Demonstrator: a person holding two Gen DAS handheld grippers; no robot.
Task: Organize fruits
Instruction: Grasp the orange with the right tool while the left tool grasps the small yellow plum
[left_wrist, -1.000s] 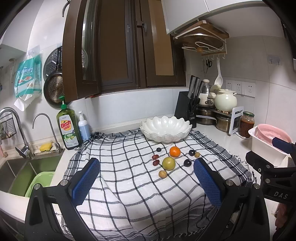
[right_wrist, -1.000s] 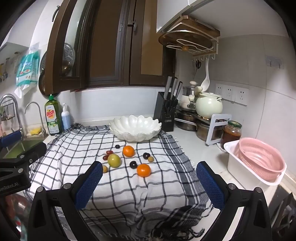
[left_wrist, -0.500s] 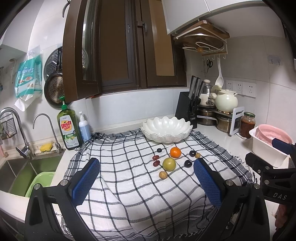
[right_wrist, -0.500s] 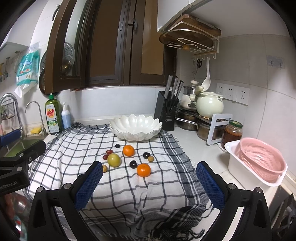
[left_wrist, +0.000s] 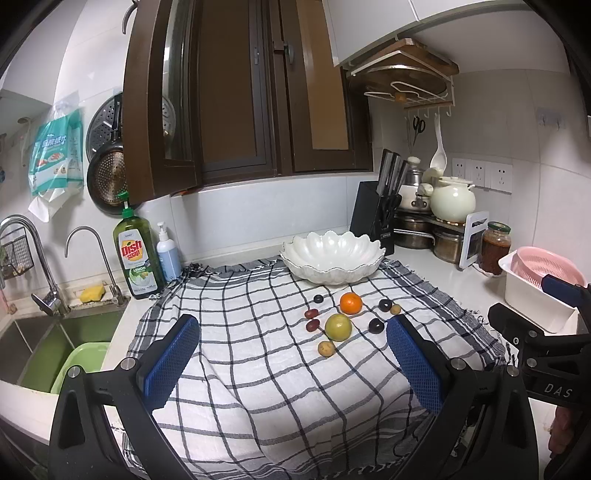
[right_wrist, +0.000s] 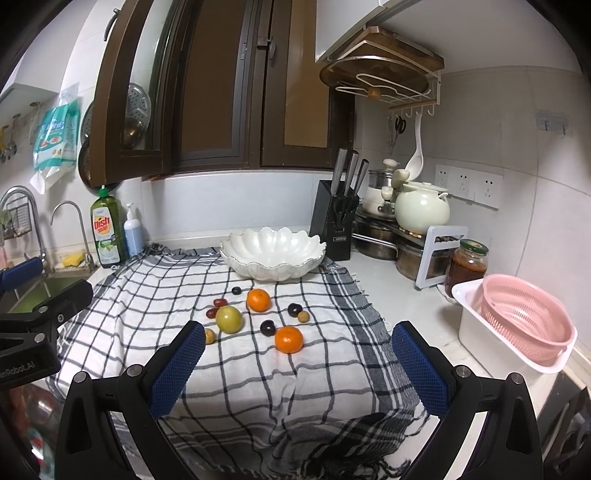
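Tabletop, left wrist: we see a black-and-white checked cloth (left_wrist: 240, 354) carrying a white scalloped ceramic bowl (left_wrist: 332, 256).
Fruits: one orange mandarin (left_wrist: 350, 302), one green-yellow round fruit (left_wrist: 338, 326).
Left gripper (left_wrist: 291, 363): our jaws spread, empty.
Right wrist: second orange mandarin (right_wrist: 289, 339) nearest us.
Right gripper (right_wrist: 297, 369): jaws spread, empty.
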